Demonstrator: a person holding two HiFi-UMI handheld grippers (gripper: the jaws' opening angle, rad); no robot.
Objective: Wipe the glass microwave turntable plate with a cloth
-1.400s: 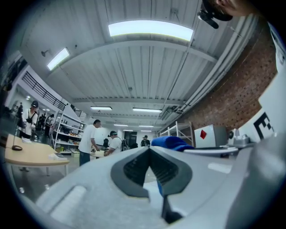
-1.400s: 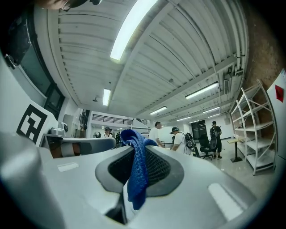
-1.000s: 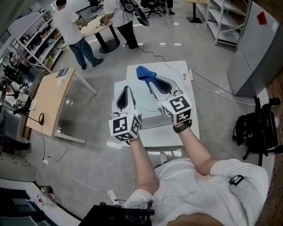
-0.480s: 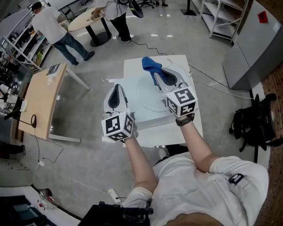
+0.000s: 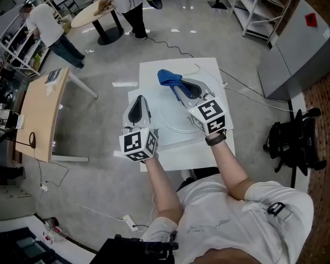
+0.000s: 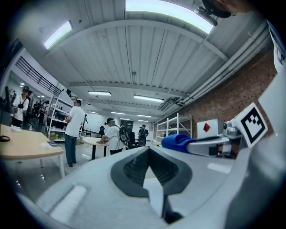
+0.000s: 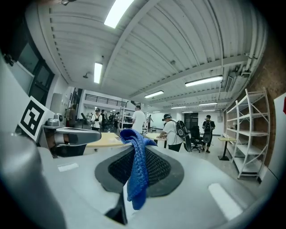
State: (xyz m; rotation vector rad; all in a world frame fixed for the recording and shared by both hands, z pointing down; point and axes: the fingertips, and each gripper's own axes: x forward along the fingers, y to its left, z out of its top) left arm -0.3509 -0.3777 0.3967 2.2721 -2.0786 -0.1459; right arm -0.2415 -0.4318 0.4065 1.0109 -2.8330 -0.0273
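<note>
The glass turntable plate (image 5: pixel 171 114) lies flat on a white table (image 5: pixel 219 139); only its round rim shows faintly. My right gripper (image 5: pixel 176 88) hovers over the plate's far side, shut on a blue cloth (image 5: pixel 168 78) that bunches at its jaw tips. In the right gripper view the cloth (image 7: pixel 136 172) hangs down between the shut jaws. My left gripper (image 5: pixel 137 101) is held over the table's left part, just left of the plate, jaws together with nothing between them. In the left gripper view the cloth (image 6: pixel 177 142) and right gripper show at the right.
A wooden table (image 5: pixel 38 111) stands on the floor to the left. People (image 5: pixel 46 28) stand at a round table (image 5: pixel 95 10) further off. A grey cabinet (image 5: pixel 294 46) and a black chair (image 5: pixel 296 147) are to the right. Cables (image 5: pixel 242 87) run across the floor.
My right gripper has carried the blue cloth slightly leftward over the plate's far side. The left gripper has kept its place beside the plate. The head view has shifted.
</note>
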